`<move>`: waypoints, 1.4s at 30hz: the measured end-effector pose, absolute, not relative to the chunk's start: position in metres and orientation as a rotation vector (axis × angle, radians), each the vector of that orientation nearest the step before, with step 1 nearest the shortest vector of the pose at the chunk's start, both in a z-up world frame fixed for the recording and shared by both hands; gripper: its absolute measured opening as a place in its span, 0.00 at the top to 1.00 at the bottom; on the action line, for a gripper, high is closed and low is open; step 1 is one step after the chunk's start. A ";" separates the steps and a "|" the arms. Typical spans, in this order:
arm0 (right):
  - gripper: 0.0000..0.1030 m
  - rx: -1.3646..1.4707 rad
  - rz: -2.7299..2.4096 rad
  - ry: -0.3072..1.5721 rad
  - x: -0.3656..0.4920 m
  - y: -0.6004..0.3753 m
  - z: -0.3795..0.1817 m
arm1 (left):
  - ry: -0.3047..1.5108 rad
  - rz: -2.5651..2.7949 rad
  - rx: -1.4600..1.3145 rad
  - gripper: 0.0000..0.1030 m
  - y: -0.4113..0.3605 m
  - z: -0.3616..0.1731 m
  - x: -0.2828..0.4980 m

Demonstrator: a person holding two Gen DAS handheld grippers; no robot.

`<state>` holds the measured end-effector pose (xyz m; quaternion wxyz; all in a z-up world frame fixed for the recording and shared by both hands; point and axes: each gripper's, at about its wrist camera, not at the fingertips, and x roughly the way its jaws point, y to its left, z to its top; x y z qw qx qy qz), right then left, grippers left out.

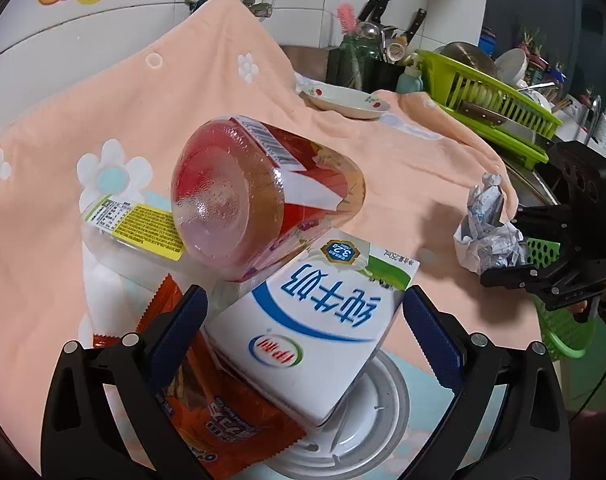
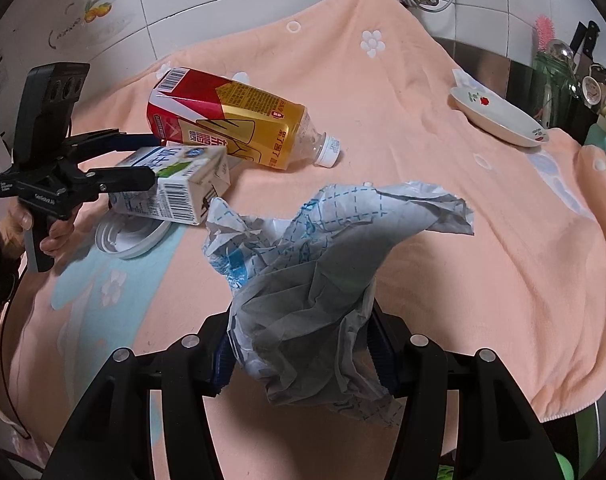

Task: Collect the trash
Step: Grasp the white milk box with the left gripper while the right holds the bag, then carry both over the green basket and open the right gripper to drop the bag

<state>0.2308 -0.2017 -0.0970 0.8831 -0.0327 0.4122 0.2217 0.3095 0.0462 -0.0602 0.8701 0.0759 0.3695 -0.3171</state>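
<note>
Left wrist view: the left gripper (image 1: 303,312) tilts downward, its blue pads (image 1: 431,332) spread on both sides of the milk carton (image 1: 315,320); whether they press it I cannot tell. The carton rests on a white lid (image 1: 367,420), an orange wrapper (image 1: 207,400) beside it, a tea bottle (image 1: 259,196) just beyond. Far right, the right gripper (image 1: 511,248) carries crumpled paper (image 1: 487,232).

Right wrist view: the right gripper (image 2: 299,356) angles down over the peach towel (image 2: 463,208), pinching the paper (image 2: 315,292). Only here the bottle's cap (image 2: 329,154) shows, and a hand (image 2: 35,232) holding the left gripper (image 2: 151,160).
</note>
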 end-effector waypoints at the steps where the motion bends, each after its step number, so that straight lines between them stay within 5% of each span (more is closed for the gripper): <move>1: 0.48 -0.067 0.462 0.858 0.230 -0.202 -0.097 | 0.779 -0.677 0.157 0.06 0.046 -0.061 0.309; 27: 0.48 -0.006 0.458 0.845 0.204 -0.210 -0.094 | 0.779 -0.605 0.169 0.28 0.017 -0.073 0.279; 42: 0.50 0.031 0.427 0.784 0.150 -0.229 -0.073 | 0.720 -0.492 0.084 0.31 0.010 -0.052 0.217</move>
